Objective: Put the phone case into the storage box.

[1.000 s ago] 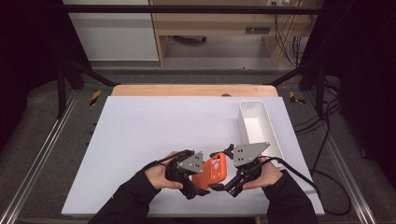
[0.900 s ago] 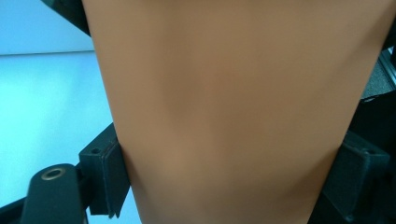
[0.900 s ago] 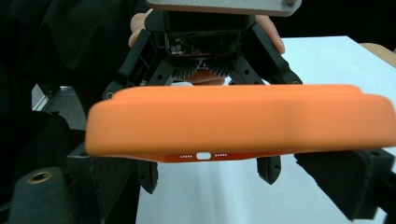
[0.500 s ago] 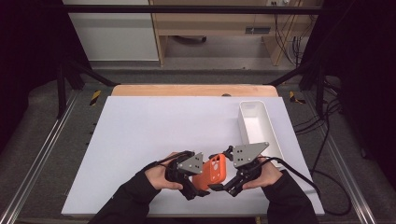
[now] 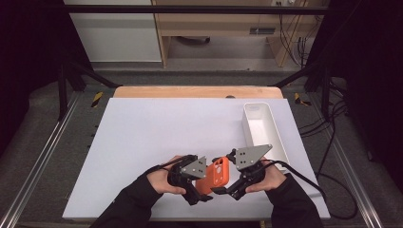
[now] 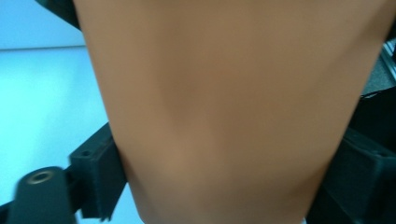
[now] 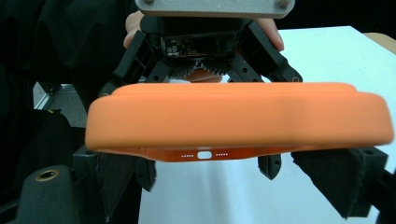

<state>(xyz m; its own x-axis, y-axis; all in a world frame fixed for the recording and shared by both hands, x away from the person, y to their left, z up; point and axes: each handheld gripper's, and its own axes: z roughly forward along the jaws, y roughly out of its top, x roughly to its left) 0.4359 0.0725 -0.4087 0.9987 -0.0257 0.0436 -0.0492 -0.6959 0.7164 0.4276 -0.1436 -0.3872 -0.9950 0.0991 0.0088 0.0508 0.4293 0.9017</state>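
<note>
An orange phone case (image 5: 217, 175) hangs just above the white table (image 5: 157, 137) near its front edge, between both hands. My right gripper (image 5: 225, 187) comes in from the right and is shut on it. In the right gripper view its jaws, which have just closed further, clamp the case (image 7: 238, 121) by its sides near the port edge, around my right gripper (image 7: 219, 182). My left gripper (image 5: 203, 190) faces it from the left. Its jaws have just been opening, and the case (image 6: 233, 112) still sits between them, blurred and very close to the camera.
A long white tray (image 5: 259, 126) stands at the right side of the table, behind my right hand. A wooden strip (image 5: 197, 91) runs along the far edge. Metal rails flank the table left and right.
</note>
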